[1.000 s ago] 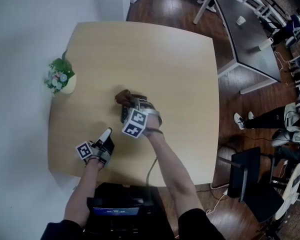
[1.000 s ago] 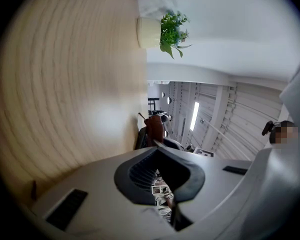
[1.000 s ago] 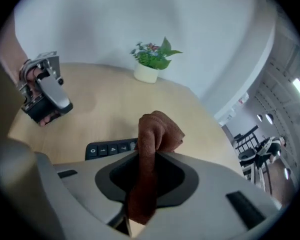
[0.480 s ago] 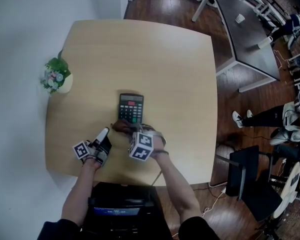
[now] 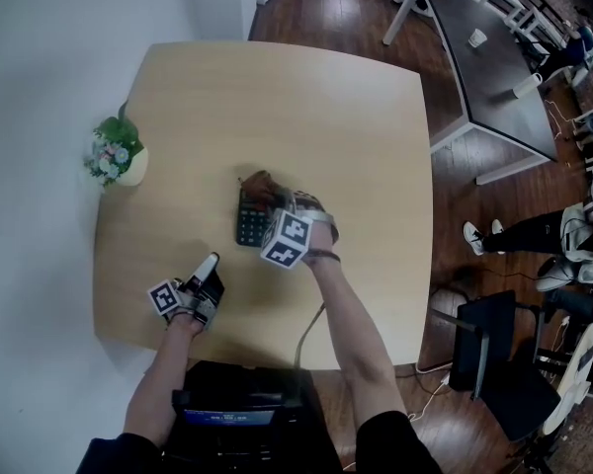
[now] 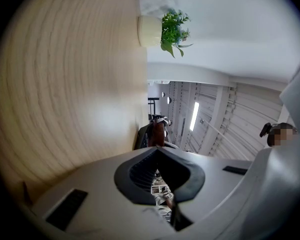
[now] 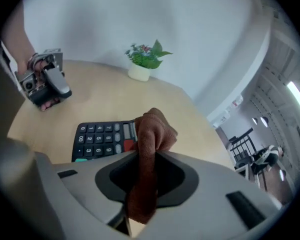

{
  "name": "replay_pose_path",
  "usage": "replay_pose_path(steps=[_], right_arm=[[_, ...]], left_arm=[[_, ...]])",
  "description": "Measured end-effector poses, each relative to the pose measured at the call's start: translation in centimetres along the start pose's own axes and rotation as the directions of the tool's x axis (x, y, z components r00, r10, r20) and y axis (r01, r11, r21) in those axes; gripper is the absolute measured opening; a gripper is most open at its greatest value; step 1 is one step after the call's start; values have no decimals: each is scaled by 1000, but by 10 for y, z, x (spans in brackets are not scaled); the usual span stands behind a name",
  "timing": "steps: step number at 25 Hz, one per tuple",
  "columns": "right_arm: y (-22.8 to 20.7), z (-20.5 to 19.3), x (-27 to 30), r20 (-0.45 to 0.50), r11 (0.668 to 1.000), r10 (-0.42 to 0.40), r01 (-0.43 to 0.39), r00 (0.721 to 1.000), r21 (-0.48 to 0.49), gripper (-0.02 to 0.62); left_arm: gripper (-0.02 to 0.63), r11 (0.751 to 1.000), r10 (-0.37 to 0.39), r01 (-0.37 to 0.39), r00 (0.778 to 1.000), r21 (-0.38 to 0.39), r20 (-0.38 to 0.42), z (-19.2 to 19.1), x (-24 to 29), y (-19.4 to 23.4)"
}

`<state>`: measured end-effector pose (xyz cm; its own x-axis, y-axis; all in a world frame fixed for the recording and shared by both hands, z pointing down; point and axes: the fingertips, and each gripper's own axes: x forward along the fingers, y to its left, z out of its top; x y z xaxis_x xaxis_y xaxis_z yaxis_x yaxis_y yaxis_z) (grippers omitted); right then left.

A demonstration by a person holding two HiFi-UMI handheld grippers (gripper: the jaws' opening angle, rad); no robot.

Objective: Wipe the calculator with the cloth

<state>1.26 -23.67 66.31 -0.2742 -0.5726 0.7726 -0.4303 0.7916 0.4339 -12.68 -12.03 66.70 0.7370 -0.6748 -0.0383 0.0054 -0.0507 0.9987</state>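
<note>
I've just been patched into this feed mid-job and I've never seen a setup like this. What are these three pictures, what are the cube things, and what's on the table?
There is no robot arm here. A person holds a two-jaw gripper in each hand, and the marker cubes are part of those grippers. The picture from above comes from a camera on the person's head. The other two come from cameras riding on each gripper, looking along its jaws.

On the table lie a calculator and, by the edge at the picture's left, a small potted plant.

The right gripper is shut on a brown cloth, which is bunched over the calculator's far end. The left gripper is shut and empty, off to the side near the table's front edge.
</note>
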Motion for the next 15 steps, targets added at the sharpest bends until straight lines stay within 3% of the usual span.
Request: replay_pose_path(steps=[7,11,13,15], right_arm=[[85,-9,-20,-46,981,116,-122,992,-154,89],[138,-27,-41,-89,944,237,-251,968,-214,89],[151,-34,-49,-85,934,297,-308,951,-180,89],[138,-32,-56,-25,948,309,-310,951,-72,88]], left_arm=[[3,1000,-2,2,1000,-1,-12,3,-1,1],[3,1000,-5,5,1000,-2,-20,0,0,0],[3,1000,-5,5,1000,-2,-26,0,0,0],[3,1000,-5,4,1000,-5,-30,0,0,0]])
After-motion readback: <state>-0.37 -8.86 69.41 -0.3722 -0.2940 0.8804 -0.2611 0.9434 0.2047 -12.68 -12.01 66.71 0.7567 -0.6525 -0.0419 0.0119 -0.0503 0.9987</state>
